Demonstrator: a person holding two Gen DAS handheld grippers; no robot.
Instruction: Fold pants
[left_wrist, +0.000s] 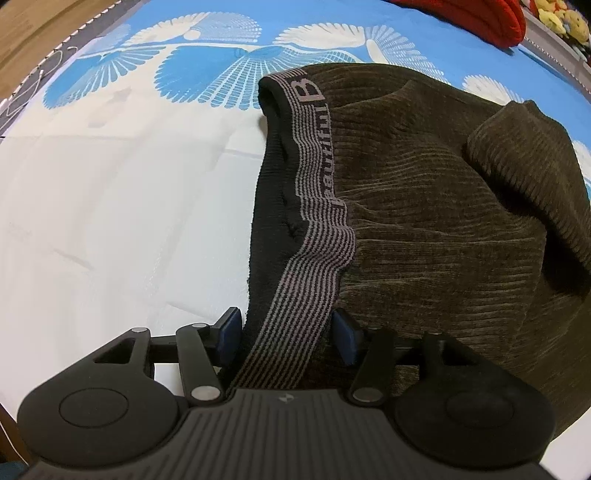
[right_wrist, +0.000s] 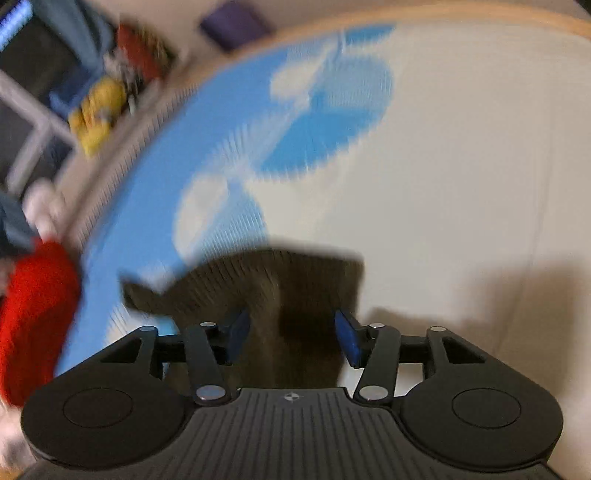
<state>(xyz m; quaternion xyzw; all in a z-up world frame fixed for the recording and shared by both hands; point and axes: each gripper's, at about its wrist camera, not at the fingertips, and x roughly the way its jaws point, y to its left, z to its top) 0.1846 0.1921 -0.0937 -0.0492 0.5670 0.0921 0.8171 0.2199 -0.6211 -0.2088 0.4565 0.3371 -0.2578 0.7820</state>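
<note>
Dark olive ribbed pants (left_wrist: 424, 206) lie on the bed, folded over themselves, with a black and grey striped waistband (left_wrist: 314, 221) running toward me. My left gripper (left_wrist: 286, 332) is open; its blue pads (left_wrist: 231, 332) stand on either side of the waistband end, which passes between them. In the blurred right wrist view, my right gripper (right_wrist: 291, 336) is open with a piece of the pants (right_wrist: 288, 295) lying between its blue pads (right_wrist: 349, 339).
The bed sheet (left_wrist: 110, 206) is white with a blue and white fan pattern at the far side. A red garment (left_wrist: 476, 18) lies at the bed's far right corner, also in the right wrist view (right_wrist: 33, 314). Yellow plush toys (right_wrist: 96, 114) sit beyond the bed edge.
</note>
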